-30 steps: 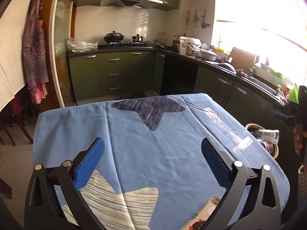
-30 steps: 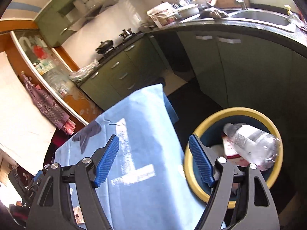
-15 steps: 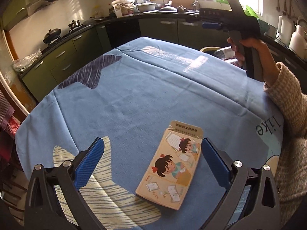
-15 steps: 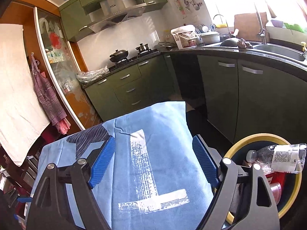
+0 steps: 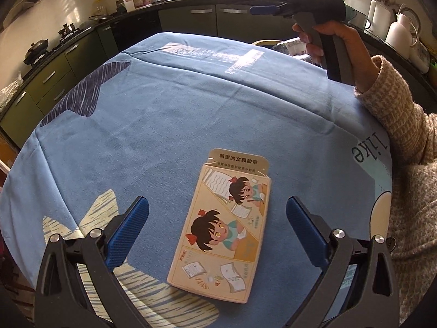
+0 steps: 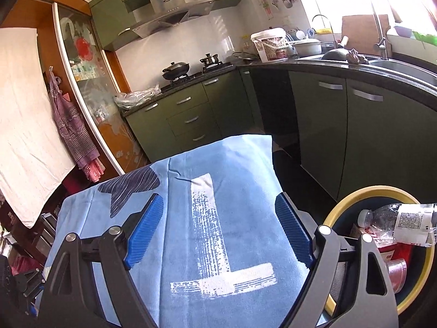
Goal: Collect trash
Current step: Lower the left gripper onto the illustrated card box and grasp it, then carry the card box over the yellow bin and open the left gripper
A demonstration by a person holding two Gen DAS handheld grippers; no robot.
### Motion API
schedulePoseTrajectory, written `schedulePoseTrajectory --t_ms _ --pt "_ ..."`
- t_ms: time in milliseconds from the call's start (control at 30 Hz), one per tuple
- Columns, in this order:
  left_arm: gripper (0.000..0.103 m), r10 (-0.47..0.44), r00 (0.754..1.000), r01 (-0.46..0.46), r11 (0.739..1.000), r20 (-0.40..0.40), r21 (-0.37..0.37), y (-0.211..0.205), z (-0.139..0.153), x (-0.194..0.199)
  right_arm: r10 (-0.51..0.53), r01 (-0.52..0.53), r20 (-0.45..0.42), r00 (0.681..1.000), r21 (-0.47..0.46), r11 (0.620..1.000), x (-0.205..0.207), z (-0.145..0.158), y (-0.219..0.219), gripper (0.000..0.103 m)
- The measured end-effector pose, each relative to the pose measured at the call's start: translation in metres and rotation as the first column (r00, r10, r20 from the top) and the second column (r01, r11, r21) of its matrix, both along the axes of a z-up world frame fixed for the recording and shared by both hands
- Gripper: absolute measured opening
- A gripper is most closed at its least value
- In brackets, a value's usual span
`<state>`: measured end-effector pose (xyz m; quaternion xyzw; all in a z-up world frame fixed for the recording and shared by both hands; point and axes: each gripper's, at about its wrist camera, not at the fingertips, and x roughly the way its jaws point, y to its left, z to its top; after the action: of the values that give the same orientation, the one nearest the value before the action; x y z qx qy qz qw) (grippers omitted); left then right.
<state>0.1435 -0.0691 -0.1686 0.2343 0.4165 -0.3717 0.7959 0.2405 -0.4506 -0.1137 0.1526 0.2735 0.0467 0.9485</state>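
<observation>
Right now I have the left gripper (image 5: 217, 222) hanging over the flat beige cardboard packet printed with cartoon children (image 5: 222, 225), jaws spread wide, nothing pressed between the blue pads. The packet lies flat on the blue cloth-covered surface (image 5: 191, 104), near my edge of it, between the two fingers as the left wrist camera sees it, though I judge the tips are above it rather than touching.

My main worry is the grasp itself. The packet is thin and lies flush on soft cloth, so if I close from above I may pinch up a fold of the cloth with it, or the pads may slide over the card and leave it behind. Its long side also runs a little askew to the jaws, so a squeeze could twist it or buckle it rather than lift it.

The right gripper (image 6: 218, 233) is also wide apart and empty, hovering over the far part of the surface. Just beside it, off the edge, stands the round yellow-rimmed bin (image 6: 363, 195), with a clear plastic bottle (image 6: 401, 224) lying across the top of other rubbish. That bottle sits high; I think a packet dropped carelessly could land on it and slip out onto the floor.
</observation>
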Motion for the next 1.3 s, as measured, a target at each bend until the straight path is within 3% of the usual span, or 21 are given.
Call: schedulePoseTrajectory --t_ms 67,133,200,433,833,1133,1300 --pt "0.09 -0.007 1.0 0.007 1.0 -0.015 0.01 0.0 -0.005 -0.001 -0.003 0.003 -0.001 1.0 0.004 1.0 0.001 -0.001 -0.002 0.083" --pt "0.079 -0.011 0.999 0.011 1.0 -0.037 0.019 0.001 -0.01 -0.001 -0.002 0.002 0.0 1.0 0.004 1.0 0.0 -0.001 -0.002 0.084" --pt "0.073 -0.015 0.998 0.015 1.0 -0.054 -0.005 0.004 -0.01 -0.001 -0.001 0.001 -0.001 1.0 -0.001 1.0 0.001 -0.001 -0.001 0.085" --pt "0.06 -0.007 0.998 0.007 1.0 -0.058 -0.008 0.008 -0.007 -0.001 -0.003 0.003 0.0 1.0 -0.004 1.0 0.001 -0.002 -0.001 0.086" --pt "0.055 0.042 0.999 -0.042 0.999 -0.011 -0.011 0.005 0.001 -0.013 -0.008 0.008 -0.004 1.0 -0.018 1.0 0.001 -0.003 -0.001 0.086" --pt "0.055 0.07 0.997 -0.065 0.986 0.032 -0.152 -0.025 0.058 -0.003 -0.029 0.03 0.039 0.999 -0.024 0.999 -0.005 0.007 -0.007 0.086" --pt "0.055 0.044 0.997 -0.032 0.985 0.071 -0.172 -0.069 0.089 0.015 -0.097 0.096 0.084 0.992 0.013 0.995 -0.024 0.027 -0.031 0.086"
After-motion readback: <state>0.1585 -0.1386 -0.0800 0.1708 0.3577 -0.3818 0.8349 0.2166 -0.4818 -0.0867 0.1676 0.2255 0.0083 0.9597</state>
